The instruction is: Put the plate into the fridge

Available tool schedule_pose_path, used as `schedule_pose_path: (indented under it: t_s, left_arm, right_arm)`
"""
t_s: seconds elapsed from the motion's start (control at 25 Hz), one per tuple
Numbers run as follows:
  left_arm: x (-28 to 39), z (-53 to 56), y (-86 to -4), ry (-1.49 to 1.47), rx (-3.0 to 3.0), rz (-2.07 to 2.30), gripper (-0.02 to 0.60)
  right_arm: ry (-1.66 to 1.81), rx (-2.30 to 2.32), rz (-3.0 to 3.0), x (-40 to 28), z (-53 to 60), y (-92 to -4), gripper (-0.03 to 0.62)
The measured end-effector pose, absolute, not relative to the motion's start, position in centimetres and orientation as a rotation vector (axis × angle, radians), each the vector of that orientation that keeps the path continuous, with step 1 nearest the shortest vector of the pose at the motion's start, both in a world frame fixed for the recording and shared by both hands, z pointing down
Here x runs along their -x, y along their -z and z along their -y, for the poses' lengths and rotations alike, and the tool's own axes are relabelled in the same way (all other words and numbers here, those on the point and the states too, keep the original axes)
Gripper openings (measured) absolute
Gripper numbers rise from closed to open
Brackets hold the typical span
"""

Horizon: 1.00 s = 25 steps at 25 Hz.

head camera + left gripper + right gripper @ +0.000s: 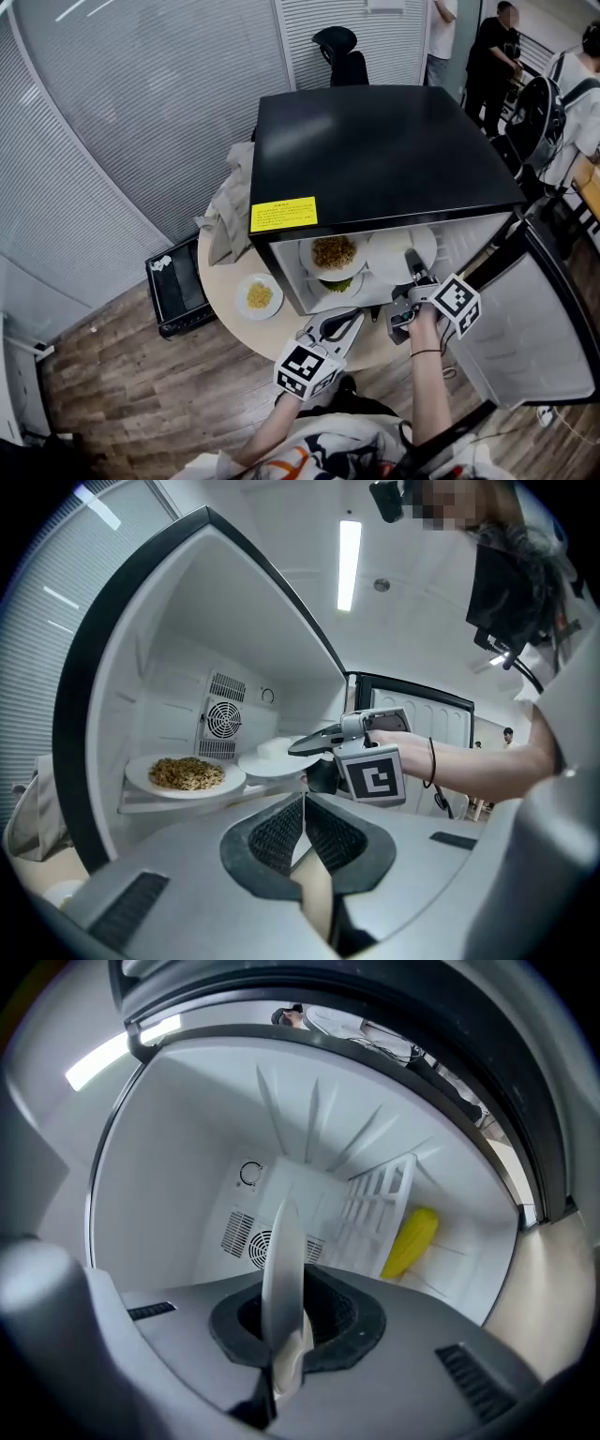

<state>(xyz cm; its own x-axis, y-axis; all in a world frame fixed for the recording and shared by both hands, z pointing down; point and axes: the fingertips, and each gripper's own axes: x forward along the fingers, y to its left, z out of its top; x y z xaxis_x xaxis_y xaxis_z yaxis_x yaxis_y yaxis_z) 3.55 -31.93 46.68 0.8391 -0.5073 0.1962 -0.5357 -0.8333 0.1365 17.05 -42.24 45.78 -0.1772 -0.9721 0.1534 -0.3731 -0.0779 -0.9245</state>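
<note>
Left gripper (303, 808) empty; right gripper (284, 1321) pinching plate (281, 1241); fridge (375, 159): maybe three plates (333, 253).

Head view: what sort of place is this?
Probably an office or lab, not a kitchen: the mini fridge sits on a round table, with slatted partition walls and an office chair behind.

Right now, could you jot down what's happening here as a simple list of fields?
Fridge: on round table, door open
Right tool: shut on white plate rim, reaching inside fridge
Left tool: shut, empty, outside fridge
Shelf: holds plate of noodles
Beside fridge: small plate of yellow food
</note>
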Motion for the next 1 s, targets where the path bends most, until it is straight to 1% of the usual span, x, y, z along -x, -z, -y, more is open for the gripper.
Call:
schedule_pose_path:
  t_s: [0.56, 0.76, 0.84, 1.0]
  left_arm:
    - [-2.7, 33.0, -47.2, -0.263, -2.814, 0.850, 0.014]
    - [-2.5, 32.9, -47.3, -0.264, -2.808, 0.855, 0.014]
    - [-2.4, 33.0, -47.1, -0.252, -2.805, 0.857, 0.014]
    - [-2.4, 33.1, -47.2, -0.257, -2.807, 0.849, 0.014]
  right_arm:
    - [1.165, 1.594, -1.669, -18.5, 45.4, -45.5, 0.020]
    - [1.128, 1.676, -1.797, -17.9, 45.6, -45.7, 0.020]
    - [1.080, 1.777, -1.905, -17.7, 45.6, -45.9, 0.033]
    - [1.009, 1.950, -2.070, -17.4, 45.6, -46.5, 0.082]
